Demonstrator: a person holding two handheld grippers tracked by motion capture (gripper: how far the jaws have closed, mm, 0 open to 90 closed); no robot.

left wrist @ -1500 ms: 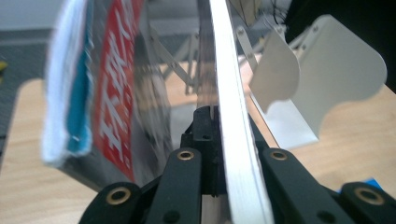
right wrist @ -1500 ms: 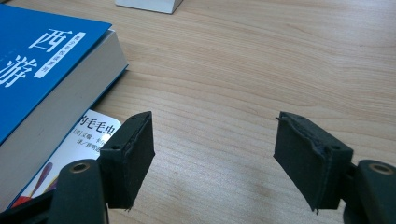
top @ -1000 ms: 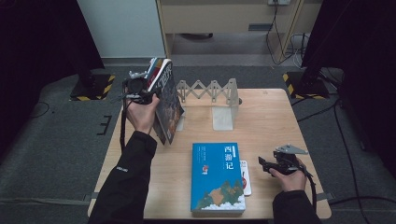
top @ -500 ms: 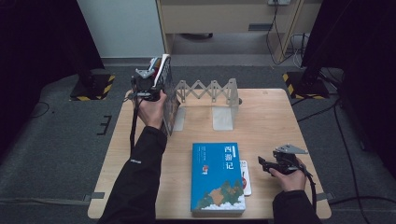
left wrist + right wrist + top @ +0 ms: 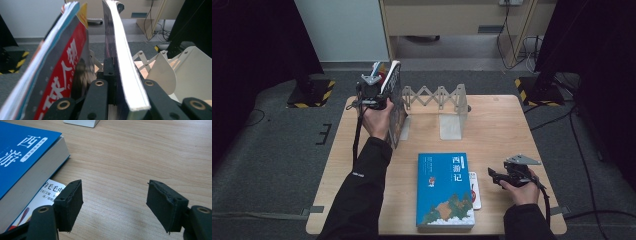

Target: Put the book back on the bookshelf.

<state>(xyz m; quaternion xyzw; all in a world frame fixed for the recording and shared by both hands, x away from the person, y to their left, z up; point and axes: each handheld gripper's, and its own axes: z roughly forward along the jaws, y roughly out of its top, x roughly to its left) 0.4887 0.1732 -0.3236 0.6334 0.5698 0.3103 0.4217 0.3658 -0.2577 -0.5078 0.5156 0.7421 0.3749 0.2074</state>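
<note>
My left gripper is shut on a dark-covered book, which it holds upright on edge at the left end of the white folding book rack. In the left gripper view the jaws clamp that book near its white page edge. A red-covered magazine leans just outside the left jaw. My right gripper rests low over the table's front right and is open, with bare wood between its pads. A blue book lies flat to its left, on top of a thin white booklet.
The rack's white dividers stand to the right of the held book, and one clear bookend stands mid-table. The wooden table is bare on its right half. Dark floor and cables surround it.
My left hand has carried the dark book back and to the right, up to the rack's left end, and the book stands more upright. My right hand has not moved.
</note>
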